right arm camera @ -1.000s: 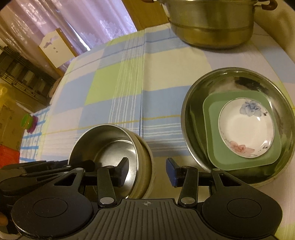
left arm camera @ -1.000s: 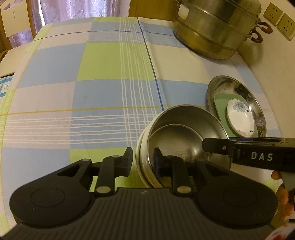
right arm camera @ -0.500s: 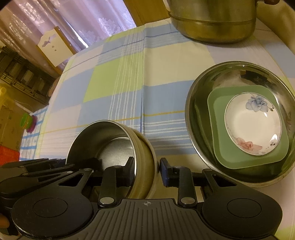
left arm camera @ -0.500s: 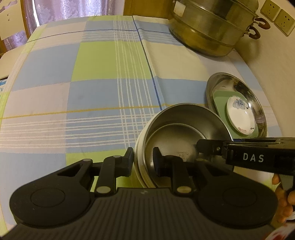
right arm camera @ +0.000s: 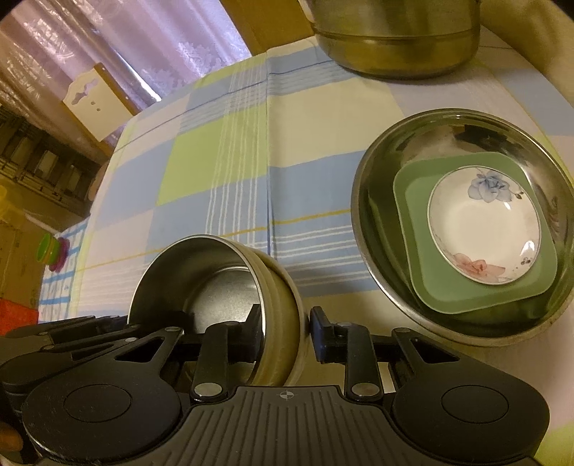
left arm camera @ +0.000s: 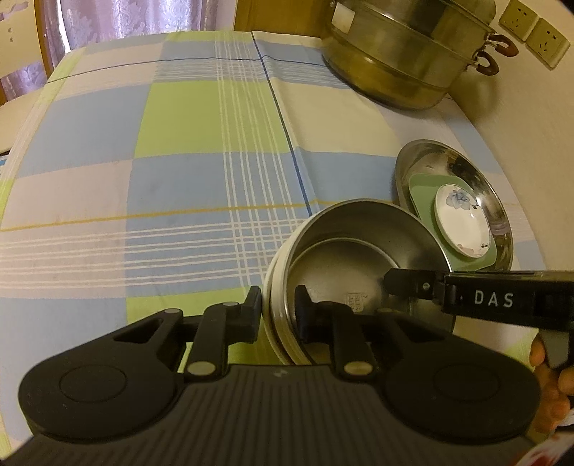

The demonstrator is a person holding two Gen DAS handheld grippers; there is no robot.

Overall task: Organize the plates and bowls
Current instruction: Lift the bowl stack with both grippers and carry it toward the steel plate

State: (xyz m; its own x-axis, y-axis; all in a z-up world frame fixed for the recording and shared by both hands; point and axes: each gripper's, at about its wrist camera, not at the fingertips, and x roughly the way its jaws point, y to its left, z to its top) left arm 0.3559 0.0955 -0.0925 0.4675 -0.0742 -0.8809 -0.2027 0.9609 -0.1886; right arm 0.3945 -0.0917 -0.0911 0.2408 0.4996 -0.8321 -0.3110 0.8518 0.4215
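A steel bowl with a cream outer wall [left arm camera: 344, 265] [right arm camera: 215, 276] is held off the checked tablecloth between both grippers. My left gripper [left arm camera: 278, 312] is shut on its near-left rim, one finger inside and one outside. My right gripper [right arm camera: 285, 324] is shut on its opposite rim; it also shows in the left wrist view [left arm camera: 412, 286]. To the right, a wide steel basin [left arm camera: 462, 161] [right arm camera: 405, 136] holds a green square plate [left arm camera: 419, 186] [right arm camera: 484, 297] with a white flowered dish [left arm camera: 462, 222] [right arm camera: 484, 229] on it.
A large steel steamer pot [left arm camera: 401, 57] [right arm camera: 394, 39] stands at the far right by the wall. Wall sockets [left arm camera: 534, 25] sit behind it. A chair back [right arm camera: 95, 102] and shelves [right arm camera: 43, 168] lie beyond the table's left edge.
My right gripper closed onto the bowl's rim. The bowl has lifted and tilted slightly, and both grippers moved with it toward the basin.
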